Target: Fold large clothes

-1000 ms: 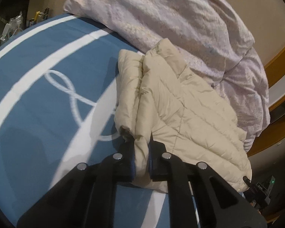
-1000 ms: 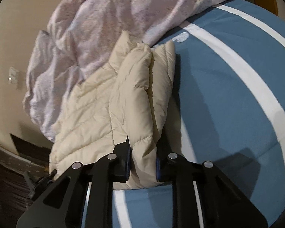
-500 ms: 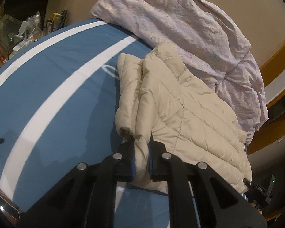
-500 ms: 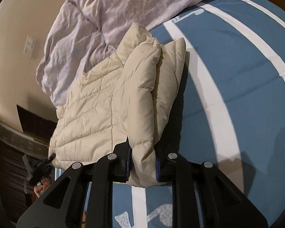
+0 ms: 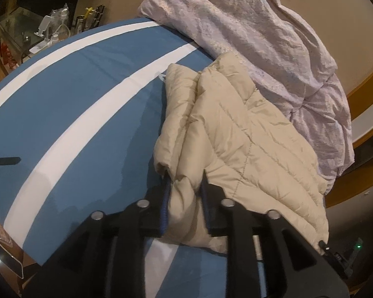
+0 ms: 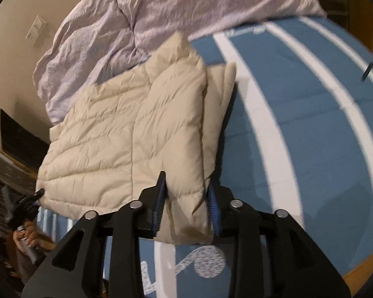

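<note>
1. A near corner of the cream quilted jacket (image 5: 236,134) is straddled by the opening left gripper (image 5: 185,181).
2. Its other near corner is likewise between the opening jaws of the right gripper (image 6: 186,183).
3. The folded jacket is laid on the blue striped bedcover (image 5: 74,114).
4. Behind it, a crumpled lilac duvet (image 5: 261,37) is seen.

A bed with a blue and white striped sheet (image 5: 69,94) fills the room under warm, dim light. A crumpled lilac duvet (image 5: 256,32) lies near the beige wall (image 6: 15,10), which carries a light switch (image 6: 36,31). A cluttered side table (image 5: 24,37) stands beside the bed.
</note>
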Action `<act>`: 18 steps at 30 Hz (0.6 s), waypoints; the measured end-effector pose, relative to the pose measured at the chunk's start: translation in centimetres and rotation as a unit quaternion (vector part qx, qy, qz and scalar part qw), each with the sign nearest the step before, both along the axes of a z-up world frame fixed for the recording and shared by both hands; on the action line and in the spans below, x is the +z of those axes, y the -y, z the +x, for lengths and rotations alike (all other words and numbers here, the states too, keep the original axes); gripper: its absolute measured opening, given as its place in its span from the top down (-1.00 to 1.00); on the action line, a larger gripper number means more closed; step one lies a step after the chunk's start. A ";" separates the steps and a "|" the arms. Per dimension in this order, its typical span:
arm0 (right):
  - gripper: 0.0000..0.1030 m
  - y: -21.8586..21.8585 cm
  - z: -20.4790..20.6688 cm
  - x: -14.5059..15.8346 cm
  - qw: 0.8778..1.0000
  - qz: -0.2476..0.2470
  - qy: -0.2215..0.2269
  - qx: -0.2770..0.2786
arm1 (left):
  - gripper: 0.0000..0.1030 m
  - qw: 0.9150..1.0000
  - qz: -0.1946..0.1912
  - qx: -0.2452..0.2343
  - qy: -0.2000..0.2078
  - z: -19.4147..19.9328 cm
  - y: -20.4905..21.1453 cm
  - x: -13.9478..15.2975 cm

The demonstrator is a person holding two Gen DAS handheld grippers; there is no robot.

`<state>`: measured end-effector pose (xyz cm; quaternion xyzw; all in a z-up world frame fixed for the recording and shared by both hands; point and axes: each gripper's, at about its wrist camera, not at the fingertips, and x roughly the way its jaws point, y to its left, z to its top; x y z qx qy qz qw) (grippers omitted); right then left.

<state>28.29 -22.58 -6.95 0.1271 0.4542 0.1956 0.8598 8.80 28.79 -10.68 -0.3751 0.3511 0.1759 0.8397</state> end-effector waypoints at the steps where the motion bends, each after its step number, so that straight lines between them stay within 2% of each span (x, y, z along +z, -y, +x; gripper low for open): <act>1: 0.28 0.0 -0.2 0.4 1.000 -0.007 0.013 -0.003 | 0.30 1.000 0.000 0.001 -0.002 -0.1 0.0 0.0; 3: 0.28 -0.5 -0.4 1.5 0.999 -0.017 0.043 -0.006 | 0.11 1.000 0.001 0.002 -0.002 -0.2 0.1 -0.1; 8: 0.28 -4.1 -0.9 2.2 0.995 -0.042 0.086 0.039 | -0.06 1.000 0.005 0.000 -0.006 -0.3 0.4 -0.1; 13: 0.28 -7.6 -0.7 0.5 0.990 -0.084 0.091 0.072 | -0.14 1.000 0.009 0.003 -0.012 0.0 0.9 -0.2; 18: 0.28 -8.4 0.0 -2.0 0.989 -0.101 0.079 0.074 | -0.24 1.000 -0.001 0.014 -0.005 0.3 1.1 -0.4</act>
